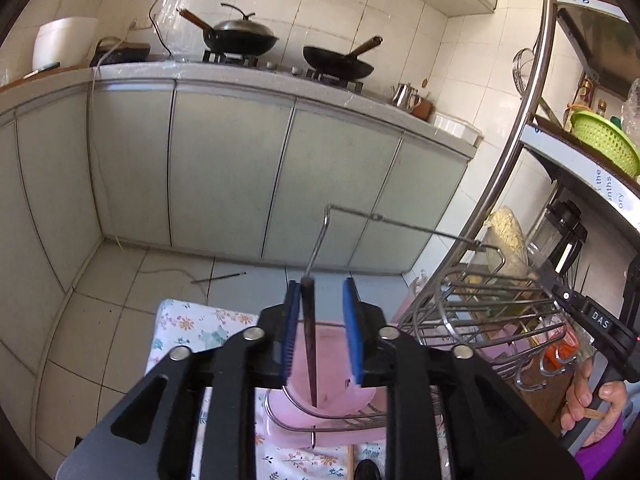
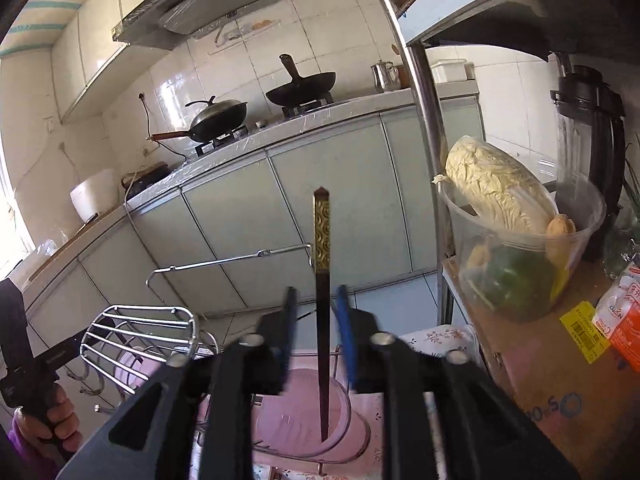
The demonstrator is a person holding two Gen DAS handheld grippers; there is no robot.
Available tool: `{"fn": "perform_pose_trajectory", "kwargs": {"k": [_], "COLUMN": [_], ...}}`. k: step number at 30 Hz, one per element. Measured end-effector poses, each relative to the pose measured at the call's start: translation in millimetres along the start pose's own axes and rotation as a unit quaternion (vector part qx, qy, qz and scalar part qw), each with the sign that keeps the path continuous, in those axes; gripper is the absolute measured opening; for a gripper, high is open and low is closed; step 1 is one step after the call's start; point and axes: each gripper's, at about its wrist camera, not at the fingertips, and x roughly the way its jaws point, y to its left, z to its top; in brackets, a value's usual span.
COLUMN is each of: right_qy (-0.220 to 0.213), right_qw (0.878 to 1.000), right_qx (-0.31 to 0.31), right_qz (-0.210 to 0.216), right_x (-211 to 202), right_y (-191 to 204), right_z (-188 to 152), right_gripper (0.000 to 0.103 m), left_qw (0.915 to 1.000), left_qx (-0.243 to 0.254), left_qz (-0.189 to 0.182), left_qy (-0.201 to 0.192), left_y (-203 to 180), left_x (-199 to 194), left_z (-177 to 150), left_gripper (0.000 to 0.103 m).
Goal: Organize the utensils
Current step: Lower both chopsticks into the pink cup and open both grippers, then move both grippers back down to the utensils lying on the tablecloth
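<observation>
A dark chopstick (image 1: 309, 340) stands between the blue pads of my left gripper (image 1: 322, 332), leaning on the left pad, its tip down in a pink cup (image 1: 340, 396). The left jaws are open. In the right wrist view another dark chopstick with a gold patterned top (image 2: 322, 320) stands between the pads of my right gripper (image 2: 318, 336), its tip in the pink cup (image 2: 296, 420). The right jaws are apart and do not clamp it. The cup sits in a chrome wire rack (image 1: 480, 308), which also shows in the right wrist view (image 2: 140, 332).
Floral cloth (image 1: 188, 328) lies under the rack. A shelf unit with a steel post (image 2: 428, 120) stands at right, holding a tub with cabbage (image 2: 504, 216), a blender (image 2: 592, 152) and a cardboard box (image 2: 552, 376). Kitchen counter with woks (image 1: 240, 40) lies beyond.
</observation>
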Motion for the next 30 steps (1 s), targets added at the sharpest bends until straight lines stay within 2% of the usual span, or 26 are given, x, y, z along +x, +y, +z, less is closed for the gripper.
{"fn": "perform_pose_trajectory", "kwargs": {"k": [3, 9, 14, 18, 22, 25, 27, 30], "right_qy": [-0.011, -0.030, -0.037, -0.008, 0.036, 0.080, 0.107, 0.142], "right_qw": [1.000, 0.999, 0.999, 1.000, 0.999, 0.996, 0.994, 0.989], "right_qx": [-0.007, -0.014, -0.015, 0.000, 0.001, 0.012, 0.025, 0.045], "right_qz": [-0.006, -0.015, -0.015, -0.017, -0.023, -0.024, -0.024, -0.018], "right_x": [-20, -63, -94, -101, -93, -80, -70, -59], "right_y": [2, 5, 8, 5, 2, -5, -10, -20], "right_z": [2, -8, -35, -64, -96, -118, -133, -149], "right_gripper": [0.039, 0.039, 0.040, 0.042, 0.042, 0.042, 0.041, 0.042], "left_qw": [0.9997, 0.9984, 0.9981, 0.9978, 0.9963, 0.9918, 0.9860, 0.9720], "left_qx": [0.002, -0.003, 0.027, 0.037, 0.046, 0.044, 0.035, -0.004], "left_qz": [0.002, -0.011, -0.024, -0.047, -0.064, -0.064, -0.059, -0.066], "left_qy": [-0.024, -0.056, -0.050, -0.029, 0.035, 0.101, 0.152, 0.225], "left_y": [1, 1, -11, -18, -25, -27, -25, -19], "left_x": [-19, -61, -85, -96, -85, -63, -42, -13], "left_z": [8, 15, 1, -21, -53, -84, -106, -132], "left_gripper": [0.030, 0.031, 0.032, 0.032, 0.032, 0.032, 0.032, 0.031]}}
